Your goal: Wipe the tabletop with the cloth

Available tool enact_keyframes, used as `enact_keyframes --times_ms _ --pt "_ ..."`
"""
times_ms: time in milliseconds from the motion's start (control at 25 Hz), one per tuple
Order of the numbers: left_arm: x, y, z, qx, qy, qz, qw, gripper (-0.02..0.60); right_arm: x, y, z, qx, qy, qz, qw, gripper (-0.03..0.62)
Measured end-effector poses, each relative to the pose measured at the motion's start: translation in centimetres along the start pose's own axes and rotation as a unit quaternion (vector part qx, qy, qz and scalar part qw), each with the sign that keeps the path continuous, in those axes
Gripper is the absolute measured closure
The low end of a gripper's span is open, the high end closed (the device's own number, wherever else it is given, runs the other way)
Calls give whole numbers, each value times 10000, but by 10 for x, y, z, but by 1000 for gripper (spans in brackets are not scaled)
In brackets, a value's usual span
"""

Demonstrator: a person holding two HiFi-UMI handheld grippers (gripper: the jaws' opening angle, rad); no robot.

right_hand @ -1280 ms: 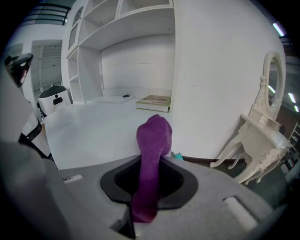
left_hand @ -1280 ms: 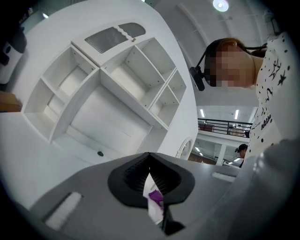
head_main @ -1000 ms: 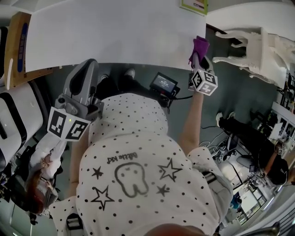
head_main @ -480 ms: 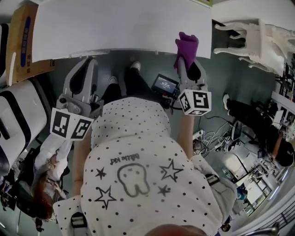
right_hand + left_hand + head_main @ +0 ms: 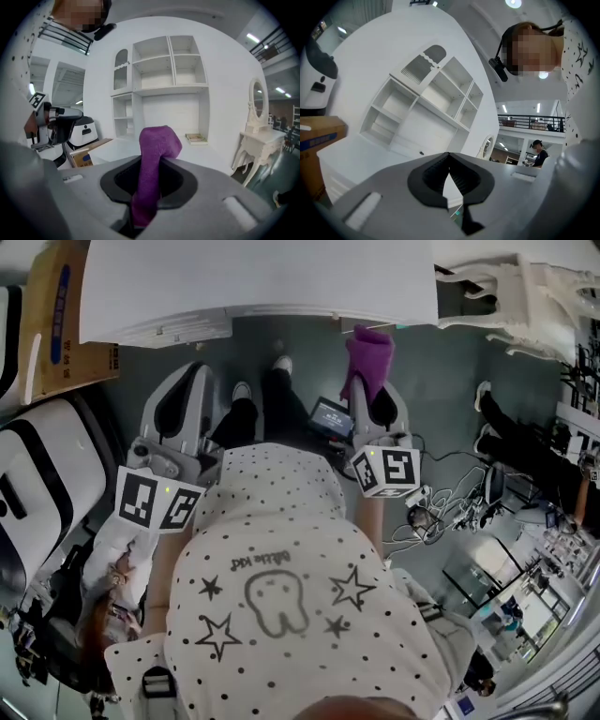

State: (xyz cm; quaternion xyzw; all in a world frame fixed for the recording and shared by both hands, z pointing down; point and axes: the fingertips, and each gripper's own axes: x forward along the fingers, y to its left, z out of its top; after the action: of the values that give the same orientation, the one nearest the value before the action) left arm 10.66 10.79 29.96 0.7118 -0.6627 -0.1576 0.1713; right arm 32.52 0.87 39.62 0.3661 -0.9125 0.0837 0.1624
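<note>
Cloth (image 5: 368, 354), purple, stands up out of the right gripper (image 5: 371, 401), whose jaws pinch its lower end. In the right gripper view its free end rises above the jaws and flops toward the right of the frame. In the head view it is held in the air over the grey floor (image 5: 441, 381), just below the near edge of the white tabletop (image 5: 253, 277) at the top of the frame, off the surface. The left gripper (image 5: 187, 381), left of centre, points at the same edge, its jaws pressed together at the tips with nothing between them.

A cardboard box (image 5: 56, 306) sits at the upper left beside the table, with a white-and-black machine (image 5: 37, 484) below it. An ornate white dressing table (image 5: 525, 287) fills the upper right. On the floor between the grippers lie a small screen device (image 5: 330, 416) and the person's shoes (image 5: 239, 390); cables (image 5: 450, 512) trail at the right. The dotted shirt (image 5: 281, 596) fills the lower frame and hides both arms. In the right gripper view a book (image 5: 197, 138) lies at the table's far side under a white shelf unit (image 5: 161, 70).
</note>
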Motion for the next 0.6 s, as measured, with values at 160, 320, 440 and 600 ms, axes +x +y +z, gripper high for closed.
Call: enact_keyframes --times_ms 160,320,440,600 --pt "-7 -13 9 23 -239 20 9997 591 -16 5 4 -72 -59 23 10000 517" --pt "15 -25 2 11 -306 208 9993 591 -14 -23 6 -126 -9 10 9999 518" --pt "7 -16 -9 -162 -214 347 9990 591 -18 -10 -2 -131 71 90 9998 519" --pt "-6 -10 -16 -374 -114 489 9980 591 -31 8 -14 -104 222 141 9996 519"
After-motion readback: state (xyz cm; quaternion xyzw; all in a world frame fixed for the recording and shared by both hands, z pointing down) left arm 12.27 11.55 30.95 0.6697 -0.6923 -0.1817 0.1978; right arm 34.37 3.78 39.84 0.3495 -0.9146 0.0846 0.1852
